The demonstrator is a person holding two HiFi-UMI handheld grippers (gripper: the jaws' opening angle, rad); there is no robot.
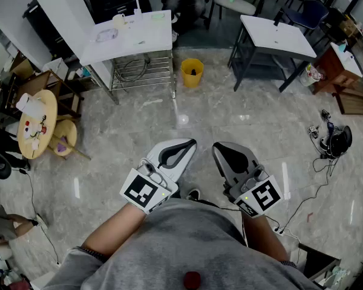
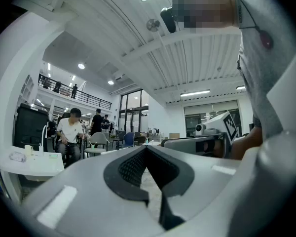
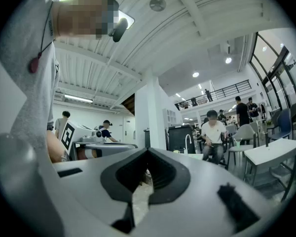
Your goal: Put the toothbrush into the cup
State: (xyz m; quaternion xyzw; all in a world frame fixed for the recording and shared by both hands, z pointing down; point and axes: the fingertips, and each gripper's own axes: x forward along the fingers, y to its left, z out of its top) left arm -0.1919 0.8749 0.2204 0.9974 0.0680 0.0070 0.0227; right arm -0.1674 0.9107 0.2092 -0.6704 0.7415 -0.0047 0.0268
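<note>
Work is not yet under way: left tongs and right tongs, closed together and empty, sit at lower centre, far from the cup on the upper-left tabletop; toothbrush too small to find.

white table w/ cup + clear plastic item on top

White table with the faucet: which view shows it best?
Head view: white table seen nearly whole from above. Left gripper view catches it side-on at frame left; right gripper view shows mainly its faucet, far off.
</note>
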